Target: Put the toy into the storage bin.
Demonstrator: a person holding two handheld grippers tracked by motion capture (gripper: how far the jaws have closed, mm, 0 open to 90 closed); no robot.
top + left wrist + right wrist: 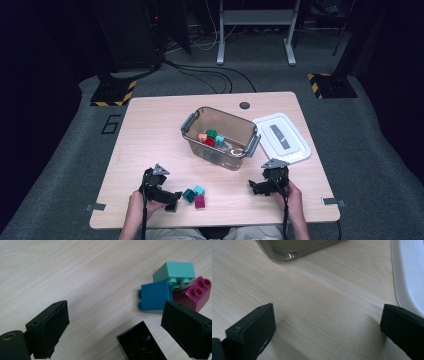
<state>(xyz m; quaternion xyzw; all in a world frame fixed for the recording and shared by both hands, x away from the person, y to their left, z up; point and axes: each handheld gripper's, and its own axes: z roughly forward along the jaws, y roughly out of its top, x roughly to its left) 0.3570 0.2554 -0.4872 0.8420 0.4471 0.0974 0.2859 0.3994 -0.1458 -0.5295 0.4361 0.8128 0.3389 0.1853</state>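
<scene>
Three loose bricks lie close together at the table's front: a blue brick, a mint brick and a magenta brick. A black brick lies studs down between the jaws of my left gripper, which is open and not touching it. My right gripper is open over bare wood, nothing between its jaws, short of the clear bin. Several coloured bricks lie inside the bin.
A white lid lies flat right of the bin. The wooden table has a round cable hole at its far edge. Cables and stand legs are on the floor beyond.
</scene>
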